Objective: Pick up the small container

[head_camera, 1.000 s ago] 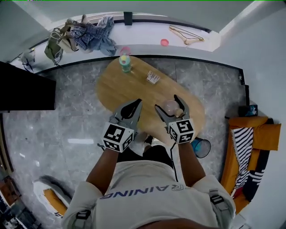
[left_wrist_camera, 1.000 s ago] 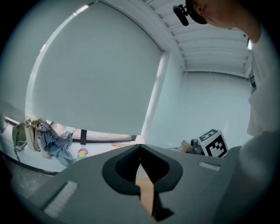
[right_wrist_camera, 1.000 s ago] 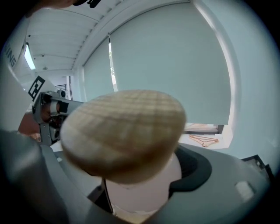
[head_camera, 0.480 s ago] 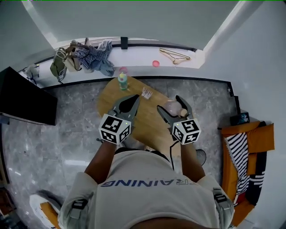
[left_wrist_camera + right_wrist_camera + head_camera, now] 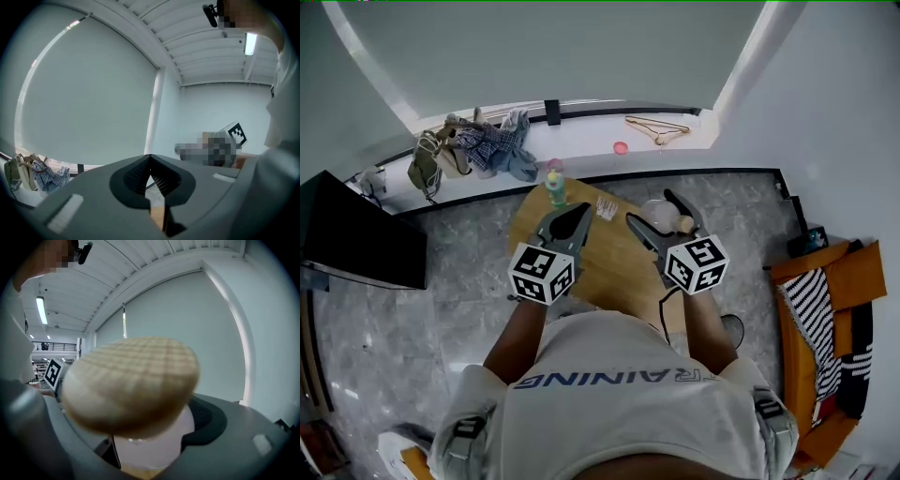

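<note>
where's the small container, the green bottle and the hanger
small container (image 5: 656, 214): head view, its pale translucent body
green bottle (image 5: 555, 191): head view, middle of its body
hanger (image 5: 657, 125): head view, its upper wooden bar

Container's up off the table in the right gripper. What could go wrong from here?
1. The right gripper holds the small container by its smooth clear body, above the table. A slip would likely drop it onto the table or the stone floor.
2. Nothing shows that the wooden lid is fastened, so tilting might shed it.
3. The left gripper is shut and empty, so nothing backs up the grip.
</note>
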`<action>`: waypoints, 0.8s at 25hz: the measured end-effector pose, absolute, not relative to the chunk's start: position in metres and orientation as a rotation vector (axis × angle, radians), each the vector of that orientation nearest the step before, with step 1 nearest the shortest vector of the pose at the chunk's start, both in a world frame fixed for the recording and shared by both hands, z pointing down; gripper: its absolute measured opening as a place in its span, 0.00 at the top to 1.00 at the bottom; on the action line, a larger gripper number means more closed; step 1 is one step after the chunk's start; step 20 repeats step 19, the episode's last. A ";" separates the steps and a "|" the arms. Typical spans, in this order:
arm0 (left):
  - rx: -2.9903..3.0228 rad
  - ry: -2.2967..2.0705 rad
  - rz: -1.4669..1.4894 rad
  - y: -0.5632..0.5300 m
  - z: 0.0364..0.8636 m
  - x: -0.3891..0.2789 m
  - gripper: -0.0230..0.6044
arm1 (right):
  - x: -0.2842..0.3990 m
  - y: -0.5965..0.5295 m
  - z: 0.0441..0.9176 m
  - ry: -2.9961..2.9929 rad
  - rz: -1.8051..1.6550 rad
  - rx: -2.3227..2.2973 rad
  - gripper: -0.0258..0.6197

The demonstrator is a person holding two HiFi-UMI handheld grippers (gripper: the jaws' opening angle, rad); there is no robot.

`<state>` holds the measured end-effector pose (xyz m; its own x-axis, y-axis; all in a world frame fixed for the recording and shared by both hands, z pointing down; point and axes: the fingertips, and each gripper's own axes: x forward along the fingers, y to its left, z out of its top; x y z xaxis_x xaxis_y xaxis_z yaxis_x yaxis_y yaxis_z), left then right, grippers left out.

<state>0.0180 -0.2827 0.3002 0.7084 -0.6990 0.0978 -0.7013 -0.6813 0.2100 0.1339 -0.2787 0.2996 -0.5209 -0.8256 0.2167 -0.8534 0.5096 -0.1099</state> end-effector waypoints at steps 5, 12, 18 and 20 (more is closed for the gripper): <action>2.691 -1.111 0.006 -0.282 0.297 0.022 0.96 | 0.134 -0.280 0.299 -2.617 0.313 1.458 0.29; 2.692 -1.110 0.003 -0.284 0.295 0.023 0.96 | 0.134 -0.282 0.299 -2.613 0.312 1.453 0.29; 2.696 -1.120 -0.009 -0.284 0.291 0.024 0.96 | 0.137 -0.281 0.299 -2.607 0.303 1.452 0.29; 2.696 -1.121 -0.011 -0.284 0.290 0.024 0.96 | 0.138 -0.280 0.299 -2.607 0.303 1.451 0.29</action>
